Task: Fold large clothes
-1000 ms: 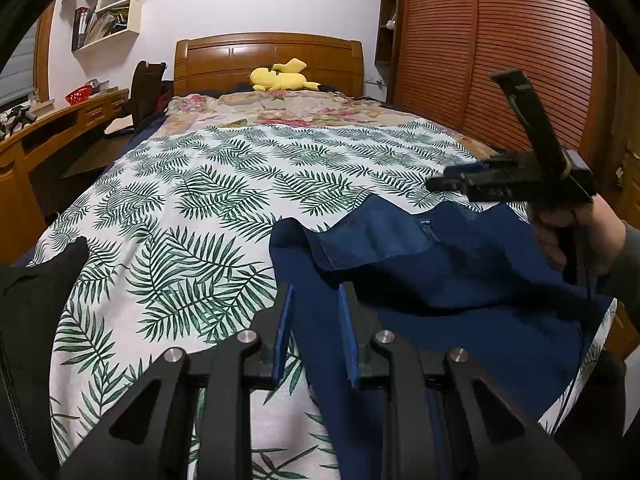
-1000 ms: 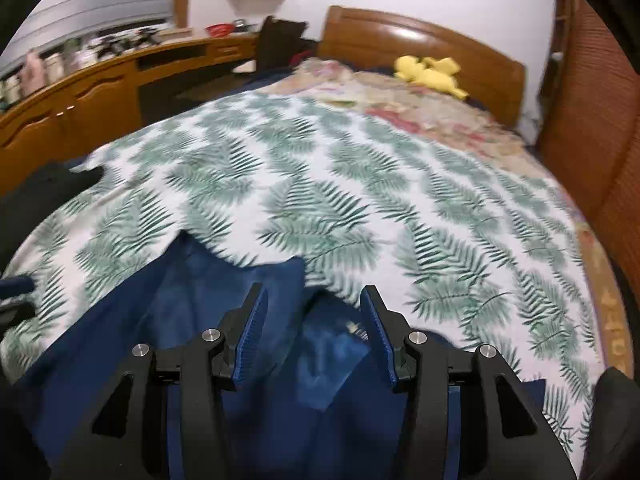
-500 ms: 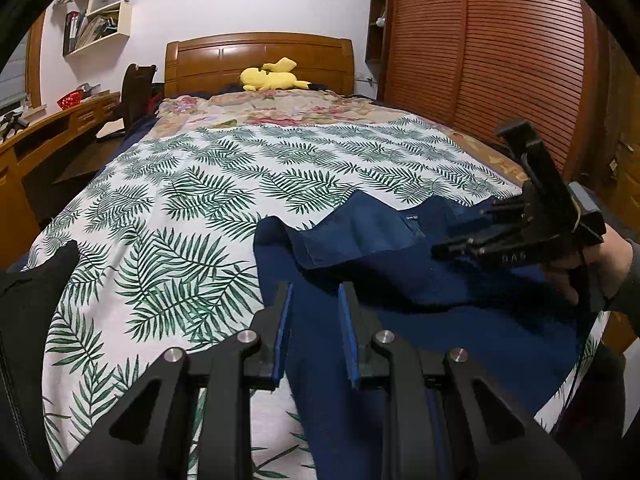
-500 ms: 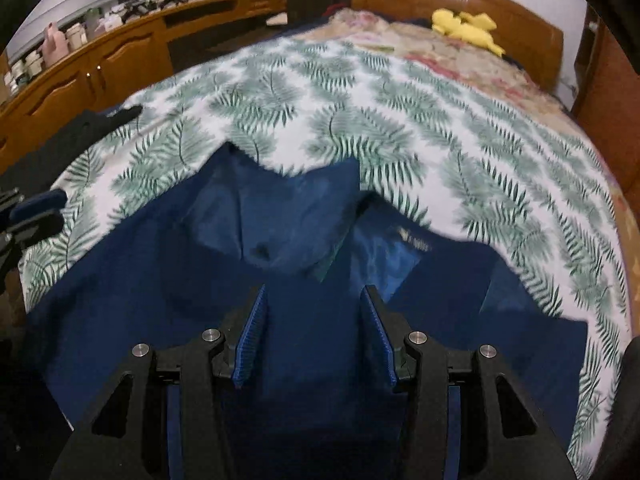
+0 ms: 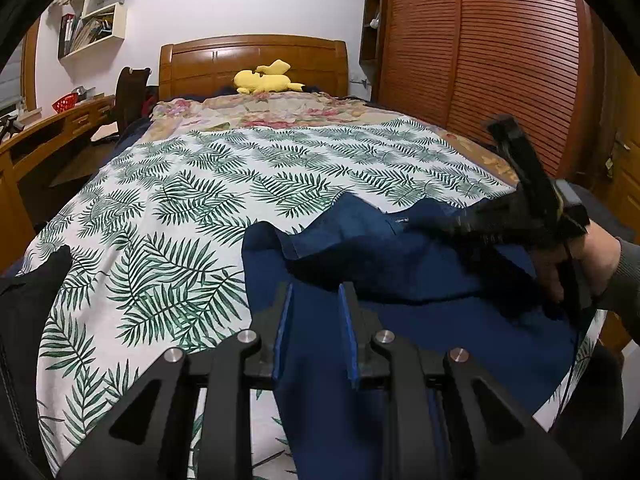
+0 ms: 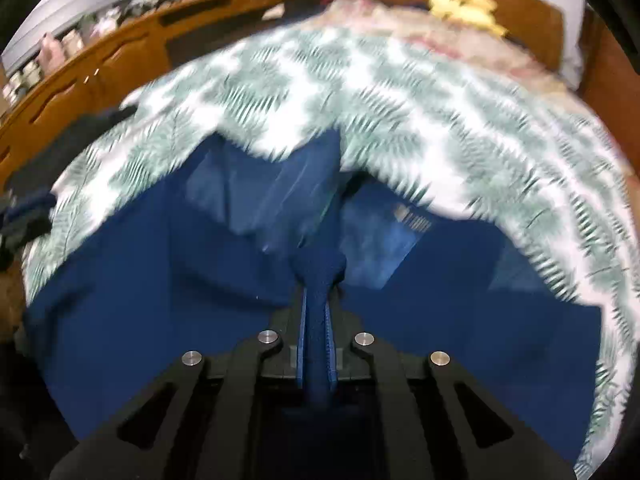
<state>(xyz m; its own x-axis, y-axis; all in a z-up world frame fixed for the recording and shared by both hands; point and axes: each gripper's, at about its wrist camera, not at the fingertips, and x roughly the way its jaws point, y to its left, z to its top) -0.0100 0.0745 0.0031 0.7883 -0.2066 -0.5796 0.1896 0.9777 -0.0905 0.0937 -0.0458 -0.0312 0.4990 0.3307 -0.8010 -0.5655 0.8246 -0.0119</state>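
Note:
A large dark blue garment (image 5: 400, 340) lies rumpled on the near end of the bed, its collar and label turned up. In the right wrist view the same blue garment (image 6: 160, 280) fills the foreground. My right gripper (image 6: 316, 300) is closing its jaws on a bunched fold near the collar, and the pads press on the cloth. In the left wrist view that right gripper (image 5: 420, 222) reaches in from the right, held by a hand (image 5: 600, 256). My left gripper (image 5: 315, 292) hovers over the garment's left edge, with a narrow gap and nothing pinched.
The leaf-print bedspread (image 5: 200, 200) covers the bed. A black garment (image 5: 24, 300) lies at its near left edge. A yellow plush toy (image 5: 264, 80) sits by the headboard. A wooden desk (image 5: 40, 132) runs along the left, and a slatted wardrobe (image 5: 480, 60) stands on the right.
My right gripper came down onto the blue garment and shut on a fold near the collar. The left gripper kept its narrow gap and barely moved.

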